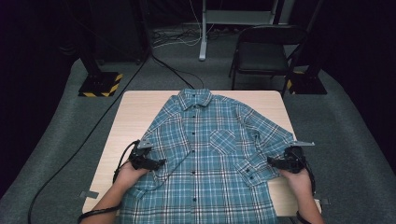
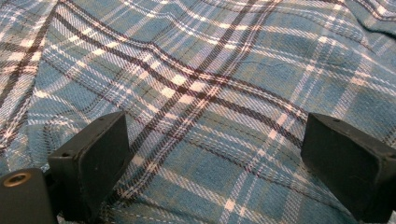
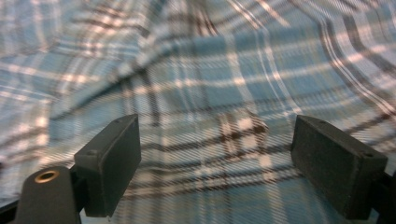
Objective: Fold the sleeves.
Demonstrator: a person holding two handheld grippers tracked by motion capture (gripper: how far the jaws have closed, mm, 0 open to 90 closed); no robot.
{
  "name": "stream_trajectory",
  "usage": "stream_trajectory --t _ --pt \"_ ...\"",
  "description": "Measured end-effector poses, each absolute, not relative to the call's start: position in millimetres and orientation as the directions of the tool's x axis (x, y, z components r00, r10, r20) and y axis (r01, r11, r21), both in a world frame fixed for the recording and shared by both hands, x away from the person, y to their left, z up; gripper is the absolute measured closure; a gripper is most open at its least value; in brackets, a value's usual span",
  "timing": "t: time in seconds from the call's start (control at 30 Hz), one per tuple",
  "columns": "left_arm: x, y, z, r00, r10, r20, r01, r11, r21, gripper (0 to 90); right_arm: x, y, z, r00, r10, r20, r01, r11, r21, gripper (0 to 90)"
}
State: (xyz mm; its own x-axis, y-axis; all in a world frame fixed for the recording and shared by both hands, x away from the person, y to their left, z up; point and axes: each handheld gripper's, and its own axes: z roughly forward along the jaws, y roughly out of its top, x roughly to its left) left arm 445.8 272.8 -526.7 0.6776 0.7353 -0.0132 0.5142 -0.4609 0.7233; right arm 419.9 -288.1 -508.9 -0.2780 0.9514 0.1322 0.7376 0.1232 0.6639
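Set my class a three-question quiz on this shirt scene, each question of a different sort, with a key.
1. True or false: the plaid shirt lies button side up on the table.
2. The left gripper is at which part of the shirt? A collar, B a sleeve at the shirt's side, C chest pocket.
3. Fill in: the jaws of the right gripper stand ____ over the cloth.

Key: 1 true; 2 B; 3 open. Both gripper views show the pads wide apart with plaid cloth between them, not pinched.

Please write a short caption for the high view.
Two hand-held grippers, left and right, meet a blue plaid shirt on a table.
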Motion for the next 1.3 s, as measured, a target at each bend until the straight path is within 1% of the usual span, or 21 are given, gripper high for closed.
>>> stream_trajectory --t 0.13,0.23,0.27,0.4,0.53,0.6,0.67,0.73,0.8,0.93,1.07,1.13,1.23,1.3 --pt "445.9 272.8 -526.7 0.678 0.735 -0.014 0.514 -0.461 0.723 7.7 418.4 -286.7 -513.1 -0.309 0.948 0.076 0.721 0.181 0.668 16.2" --pt "445.9 272.8 -526.7 0.677 0.735 -0.013 0.514 -0.461 0.723 7.7 417.6 -284.1 -509.2 -0.316 0.947 0.049 0.724 0.208 0.657 17.3" --pt "445.9 272.8 -526.7 0.678 0.735 -0.013 0.514 -0.461 0.724 7.7 416.4 -284.1 -506.6 -0.324 0.945 0.036 0.712 0.218 0.668 17.2" --pt "445.9 272.8 -526.7 0.678 0.735 -0.012 0.514 -0.461 0.723 7.6 411.8 -288.5 -496.3 -0.311 0.95 0.018 0.675 0.207 0.708 17.1" --pt "445.8 272.7 -526.7 0.677 0.736 -0.013 0.514 -0.461 0.723 7.6 410.9 -294.6 -497.8 -0.288 0.958 -0.002 0.683 0.207 0.7 17.4" --pt "445.8 272.7 -526.7 0.677 0.736 -0.013 0.514 -0.461 0.723 7.6 411.4 -299.0 -503.7 -0.273 0.962 0.003 0.705 0.198 0.681 18.3" --pt "445.8 272.7 -526.7 0.677 0.736 -0.013 0.514 -0.461 0.723 7.6 411.9 -303.3 -510.1 -0.256 0.966 0.034 0.734 0.172 0.658 18.3" --pt "445.8 272.7 -526.7 0.677 0.736 -0.013 0.514 -0.461 0.723 7.6 409.6 -307.5 -512.5 -0.264 0.963 0.046 0.719 0.165 0.675 20.3" --pt "445.8 272.8 -526.7 0.678 0.735 -0.013 0.514 -0.461 0.723 7.6 409.1 -310.4 -511.0 -0.269 0.961 0.057 0.726 0.163 0.668 21.5" --pt "445.8 272.7 -526.7 0.678 0.735 -0.012 0.514 -0.462 0.723 7.6 408.0 -310.2 -505.0 -0.27 0.962 0.04 0.751 0.184 0.634 28.7" --pt "445.6 272.5 -526.8 0.676 0.736 -0.011 0.513 -0.461 0.724 7.6 405.5 -313.3 -495.8 -0.224 0.973 0.051 0.689 0.121 0.715 27.4" --pt "445.5 272.4 -526.9 0.676 0.737 -0.01 0.513 -0.461 0.724 7.6 407.9 -313.6 -493.8 -0.21 0.977 0.043 0.666 0.111 0.738 28.0" --pt "445.4 272.2 -526.8 0.675 0.738 -0.009 0.514 -0.461 0.724 7.6 411.5 -313.8 -494.8 -0.207 0.978 -0.004 0.648 0.14 0.748 38.8" --pt "445.2 272.2 -526.8 0.674 0.739 -0.009 0.514 -0.461 0.723 7.6 413.1 -314.9 -498.1 -0.195 0.981 -0.014 0.654 0.14 0.744 44.4"
